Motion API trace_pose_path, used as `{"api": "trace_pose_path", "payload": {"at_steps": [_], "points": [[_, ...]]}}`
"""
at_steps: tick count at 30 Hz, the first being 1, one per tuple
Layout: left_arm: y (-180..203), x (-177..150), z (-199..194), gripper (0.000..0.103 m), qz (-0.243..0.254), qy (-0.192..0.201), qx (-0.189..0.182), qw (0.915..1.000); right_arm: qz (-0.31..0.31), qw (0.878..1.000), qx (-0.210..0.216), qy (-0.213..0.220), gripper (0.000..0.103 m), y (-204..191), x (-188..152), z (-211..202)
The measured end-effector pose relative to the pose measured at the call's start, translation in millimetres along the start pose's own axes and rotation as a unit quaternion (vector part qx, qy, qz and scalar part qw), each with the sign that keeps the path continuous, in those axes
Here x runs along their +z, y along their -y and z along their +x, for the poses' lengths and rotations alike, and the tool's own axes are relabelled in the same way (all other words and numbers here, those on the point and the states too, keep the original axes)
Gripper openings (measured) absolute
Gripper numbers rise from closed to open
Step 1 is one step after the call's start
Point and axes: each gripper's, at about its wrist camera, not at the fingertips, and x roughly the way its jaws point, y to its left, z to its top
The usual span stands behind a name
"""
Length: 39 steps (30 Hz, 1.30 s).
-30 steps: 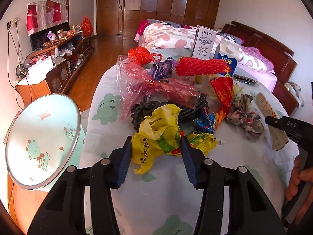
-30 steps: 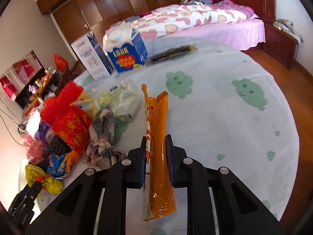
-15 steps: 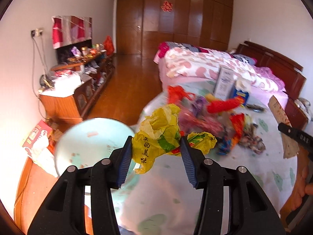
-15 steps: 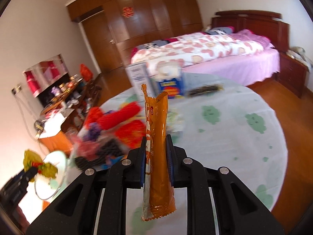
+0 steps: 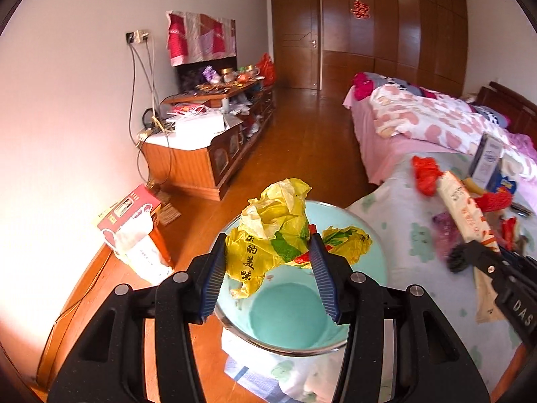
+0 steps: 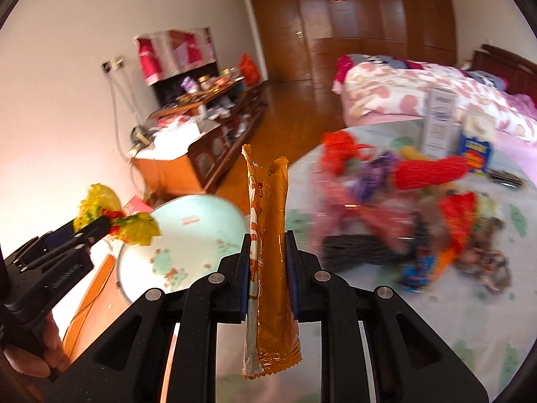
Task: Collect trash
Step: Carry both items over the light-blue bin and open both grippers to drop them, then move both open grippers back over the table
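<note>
Looking down along the left gripper [image 5: 266,268], its own camera shows the inside of one round turquoise basin [image 5: 365,231] directly beneath the tips, a depth the right wrist view does not give; there the basin [image 6: 188,231] appears only as a tilted disc with a cartoon print, at the near left beside the table [image 6: 470,319]. One crumpled yellow plastic bag [image 5: 268,235] is pinched between the left fingers, bunched upward with a second lobe spilling to the right, hanging over the basin's mouth. The right gripper [image 6: 267,268] is pressed together on one orange snack wrapper [image 6: 268,268], whose long axis stands upright, torn top pointing away from the camera and sealed end hanging below the fingers. From the left view that wrapper [image 5: 466,208] shows its pale printed side instead, slanting up and left above the table. The remaining litter pile [image 6: 419,208] is blurred and cannot be counted; two cartons [image 6: 439,124] stand at the far side.
</note>
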Motion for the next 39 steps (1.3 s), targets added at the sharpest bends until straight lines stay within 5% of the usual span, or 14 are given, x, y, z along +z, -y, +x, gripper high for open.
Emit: {"api": "trace_pose_path", "payload": {"at_steps": [11, 16, 24, 39], "points": [[-13.7, -6.1, 38.2, 0.049, 0.001, -0.033, 0.024, 0.9992, -0.005, 0.994, 0.052, -0.095, 0.021, -42.7, -6.1, 79.0], [-13.8, -10.7, 46.0, 0.052, 0.005, -0.041, 0.033, 0.9986, 0.018, 0.989, 0.085, -0.119, 0.032, -40.3, -8.2, 93.2], [-12.4, -10.2, 35.7, 0.068, 0.014, -0.026, 0.057, 0.9979, 0.029, 0.994, 0.068, -0.076, 0.047, -32.6, -1.2, 68.8], [11.8, -9.0, -3.4, 0.093, 0.025, 0.001, 0.067, 0.9974, 0.025, 0.998, -0.042, 0.043, 0.089, 10.0, -1.5, -7.1]]}}
